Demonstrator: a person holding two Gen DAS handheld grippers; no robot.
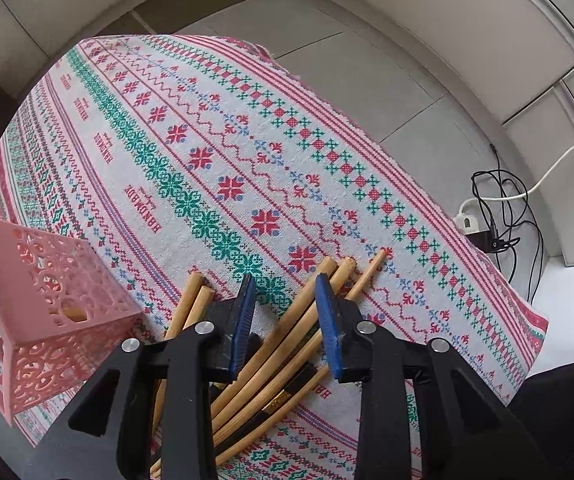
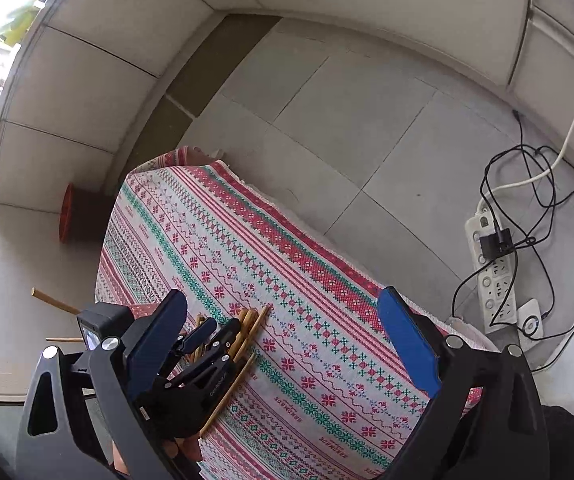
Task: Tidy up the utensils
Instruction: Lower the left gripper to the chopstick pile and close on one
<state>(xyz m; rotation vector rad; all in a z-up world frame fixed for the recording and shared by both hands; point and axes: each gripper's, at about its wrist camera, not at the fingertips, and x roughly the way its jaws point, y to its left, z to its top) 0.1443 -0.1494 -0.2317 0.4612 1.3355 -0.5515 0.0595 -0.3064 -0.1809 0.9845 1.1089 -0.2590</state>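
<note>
Several wooden chopsticks [image 1: 287,332] lie in a loose pile on the patterned tablecloth [image 1: 215,152]. My left gripper [image 1: 285,286] hangs open just above the pile, its blue pads [image 1: 245,320] on either side of some sticks, gripping nothing. A pink perforated holder [image 1: 47,304] stands at the left with a couple of sticks inside. In the right wrist view, my right gripper [image 2: 283,344] is wide open and empty, high above the cloth [image 2: 327,320]. The left gripper [image 2: 211,336] and the chopsticks [image 2: 247,332] show below it at the left.
The table's far and right edges drop to a grey tiled floor [image 2: 347,100]. A white power strip [image 2: 491,264] with black cables lies on the floor at the right. A dark stool with a red rim [image 2: 75,216] stands at the far left.
</note>
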